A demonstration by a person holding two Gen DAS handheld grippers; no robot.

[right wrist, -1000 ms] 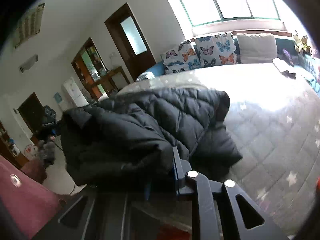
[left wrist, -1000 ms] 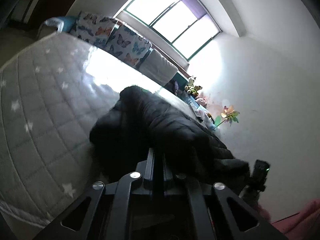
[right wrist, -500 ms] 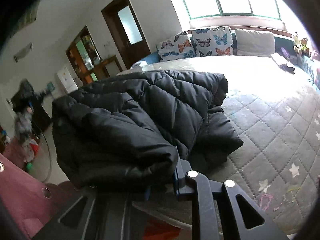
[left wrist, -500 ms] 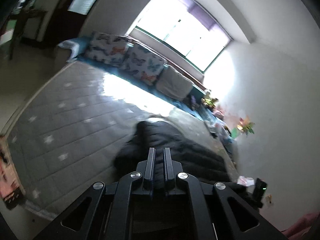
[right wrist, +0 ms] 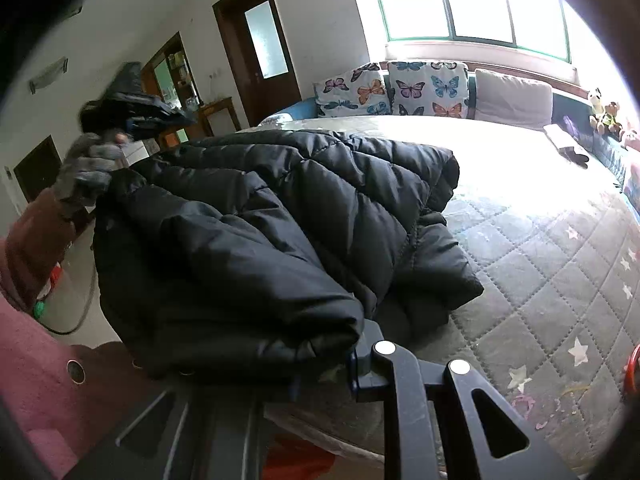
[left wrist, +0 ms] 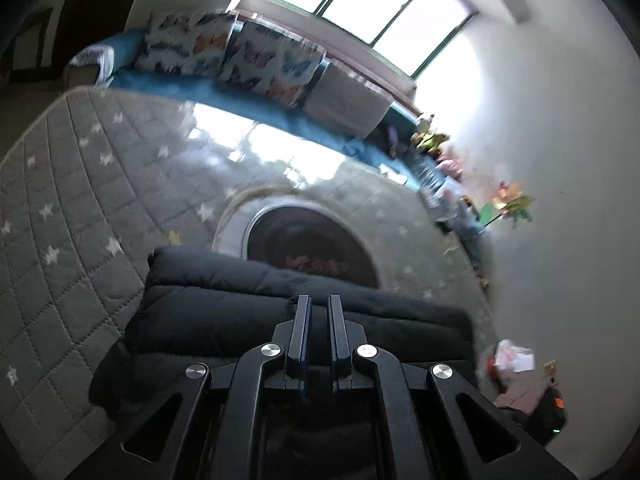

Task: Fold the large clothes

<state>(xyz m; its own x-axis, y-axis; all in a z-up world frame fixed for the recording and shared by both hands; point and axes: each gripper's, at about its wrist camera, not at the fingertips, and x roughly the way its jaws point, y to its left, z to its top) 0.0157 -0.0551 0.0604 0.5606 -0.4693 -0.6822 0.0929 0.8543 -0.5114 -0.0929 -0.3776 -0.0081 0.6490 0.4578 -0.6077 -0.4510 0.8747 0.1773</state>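
On the bed (right wrist: 560,248), right gripper (right wrist: 320,364) clamps the jacket (right wrist: 280,216) edge; left gripper (left wrist: 318,320) is closed, apparently empty, above it. Lay the fold flat, keeping layers aligned.

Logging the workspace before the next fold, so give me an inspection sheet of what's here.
Surface: grey quilted mattress, star pattern.
Job's things: black puffer jacket, folded bundle at near edge.
Clutter: dark items at far bed edge; plush toys on ledge.
Grippers: left gripper shut, empty, above jacket; right gripper shut on jacket.
Cables: one cable looped on floor.
Surroundings: butterfly cushions, window, wooden door.
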